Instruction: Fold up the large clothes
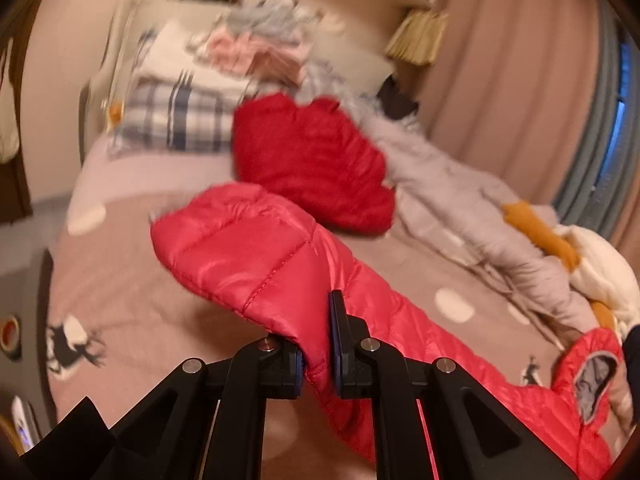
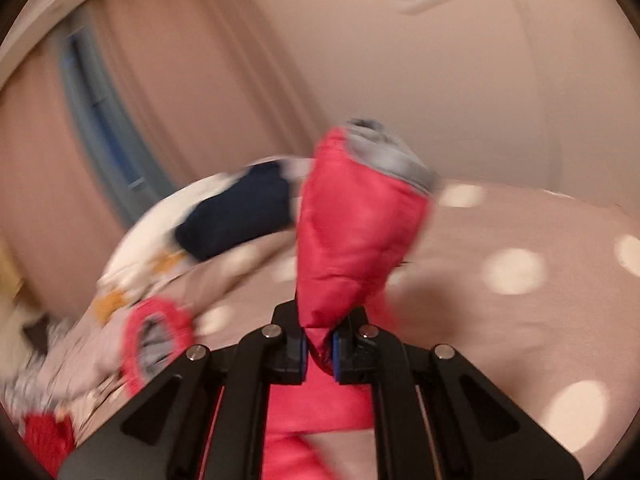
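A pink-red quilted puffer jacket [image 1: 256, 256] hangs between both grippers above the bed. My left gripper [image 1: 318, 364] is shut on a fold of its quilted fabric, and the jacket runs right towards a sleeve cuff with grey lining [image 1: 592, 376]. My right gripper [image 2: 320, 350] is shut on a bunched part of the jacket [image 2: 356, 232], which stands up in front of it with its grey lining [image 2: 384, 156] at the top. A second cuff [image 2: 154, 338] lies low on the left in the right wrist view.
The bed has a brown cover with white dots [image 1: 132, 304]. A darker red jacket [image 1: 312, 160] lies behind, with plaid pillows [image 1: 180, 116], a clothes heap [image 1: 264, 44], a grey quilt [image 1: 460, 196] and a white-orange plush [image 1: 592, 264]. Curtains [image 1: 512, 80] hang on the right. A navy garment [image 2: 236, 212] lies on the bed.
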